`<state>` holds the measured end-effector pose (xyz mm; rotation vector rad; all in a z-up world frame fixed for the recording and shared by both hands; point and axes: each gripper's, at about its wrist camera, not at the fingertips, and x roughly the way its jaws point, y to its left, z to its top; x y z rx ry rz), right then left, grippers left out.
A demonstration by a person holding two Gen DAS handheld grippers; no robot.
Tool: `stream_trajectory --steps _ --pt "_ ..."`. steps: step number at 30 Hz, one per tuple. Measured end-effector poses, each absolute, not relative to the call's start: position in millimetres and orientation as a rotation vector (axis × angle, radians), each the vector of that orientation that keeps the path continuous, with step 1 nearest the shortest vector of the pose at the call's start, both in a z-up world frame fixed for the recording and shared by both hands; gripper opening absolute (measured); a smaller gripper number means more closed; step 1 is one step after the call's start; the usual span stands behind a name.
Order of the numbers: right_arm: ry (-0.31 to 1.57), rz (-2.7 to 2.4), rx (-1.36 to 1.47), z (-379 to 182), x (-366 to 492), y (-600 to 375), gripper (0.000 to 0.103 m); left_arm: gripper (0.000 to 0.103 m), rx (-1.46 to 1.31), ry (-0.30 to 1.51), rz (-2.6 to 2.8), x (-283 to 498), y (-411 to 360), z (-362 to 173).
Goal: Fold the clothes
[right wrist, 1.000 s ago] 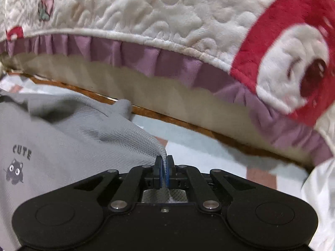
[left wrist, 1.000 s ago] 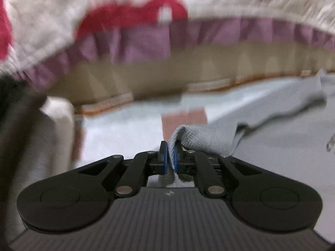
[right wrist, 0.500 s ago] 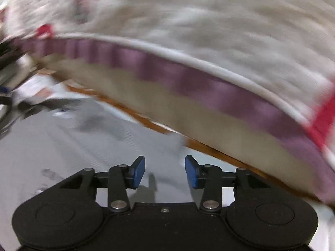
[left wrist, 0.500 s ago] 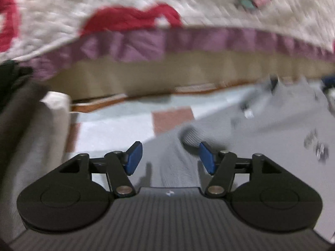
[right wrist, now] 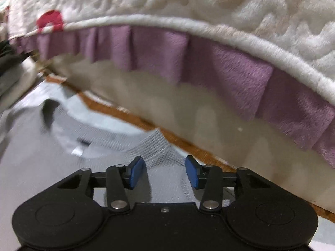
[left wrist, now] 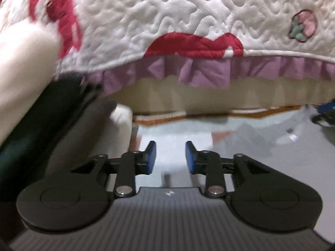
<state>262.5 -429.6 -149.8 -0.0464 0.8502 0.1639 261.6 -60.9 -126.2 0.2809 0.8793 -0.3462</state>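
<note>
A grey knit garment (right wrist: 52, 152) lies flat on a pale checked surface. Its ribbed corner (right wrist: 152, 146) sits just ahead of my right gripper (right wrist: 164, 172), which stands open with grey cloth under the gap between its blue pads. In the left wrist view the same garment (left wrist: 272, 146) spreads to the right of my left gripper (left wrist: 170, 156). That gripper is open too, over bare pale sheet (left wrist: 171, 133), with nothing between its fingers.
A white quilted blanket (left wrist: 167, 16) with red patches and a purple frill (left wrist: 205, 71) hangs over the far edge in both views, its frill (right wrist: 167, 50) close above the right gripper. A cream and dark bundle (left wrist: 62, 125) rises at the left.
Both grippers were shut on the grey garment's corners a second ago, then opened and let go. The garment now lies flat; the left gripper has drifted left off the cloth.
</note>
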Motion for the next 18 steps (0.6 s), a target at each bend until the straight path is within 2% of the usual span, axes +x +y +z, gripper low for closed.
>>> stream_trajectory --steps 3,7,12,13,14,15,18 --pt "0.827 0.071 -0.026 -139.0 254.4 -428.2 0.048 0.046 0.209 0.909 -0.304 241.9 -33.2 -120.6" --pt "0.777 0.088 0.067 -107.9 202.1 -437.2 0.052 0.046 0.125 0.942 -0.246 216.3 1.5 -114.2" --pt "0.737 0.146 0.275 -92.5 107.4 -464.8 0.055 0.051 0.364 0.867 -0.168 200.1 -13.4 -132.4" --pt "0.742 0.152 0.321 -92.7 90.1 -470.9 0.055 0.042 0.411 0.851 -0.152 196.9 -16.4 -136.1" --pt "0.756 0.167 0.363 -95.9 78.5 -474.3 0.054 0.004 0.458 0.835 -0.136 193.7 -19.4 -139.7" --pt "0.766 0.177 0.406 -97.4 64.2 -478.6 0.053 0.000 0.505 0.818 -0.120 190.4 -22.4 -143.4" --pt "0.755 0.081 0.491 -102.9 20.3 -495.7 0.054 0.000 0.632 0.771 -0.076 181.2 -30.0 -152.7"
